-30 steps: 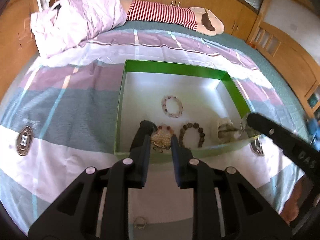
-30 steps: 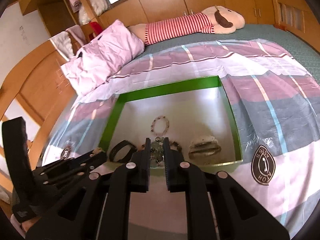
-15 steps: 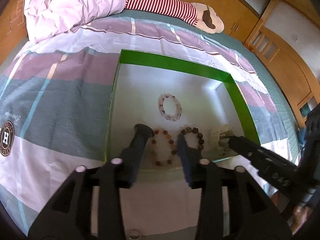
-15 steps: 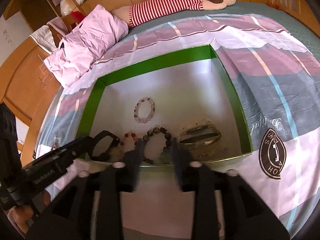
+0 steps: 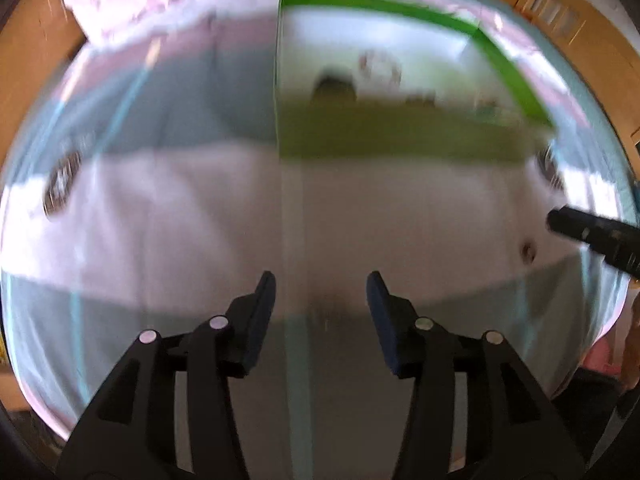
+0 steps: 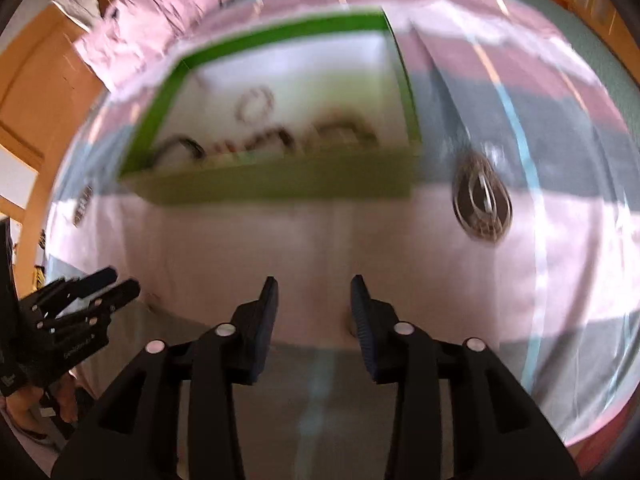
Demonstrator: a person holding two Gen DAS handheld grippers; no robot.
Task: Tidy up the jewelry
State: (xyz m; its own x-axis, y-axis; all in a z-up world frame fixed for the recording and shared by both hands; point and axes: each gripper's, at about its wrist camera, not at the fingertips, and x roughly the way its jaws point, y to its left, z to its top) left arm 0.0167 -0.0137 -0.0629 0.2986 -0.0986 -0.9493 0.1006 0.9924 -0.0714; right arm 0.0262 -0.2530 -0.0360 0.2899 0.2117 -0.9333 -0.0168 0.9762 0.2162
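Lying blurred inside the green-walled, white-floored cardboard box (image 6: 160,120), several beaded bracelets (image 6: 256,102) appear as small rings and arcs, most along the near wall; individual beads cannot be told apart. The box rests on a bed covered by a striped sheet (image 6: 400,256) in pink, grey and white, printed with round dark emblems (image 6: 482,208). A crumpled pink pillow (image 6: 168,12) and wooden cabinets lie beyond. Left hand-held gripper (image 5: 321,286) and right hand-held gripper (image 6: 313,290) both hang over the sheet short of the box, jaws wide apart, holding nothing.
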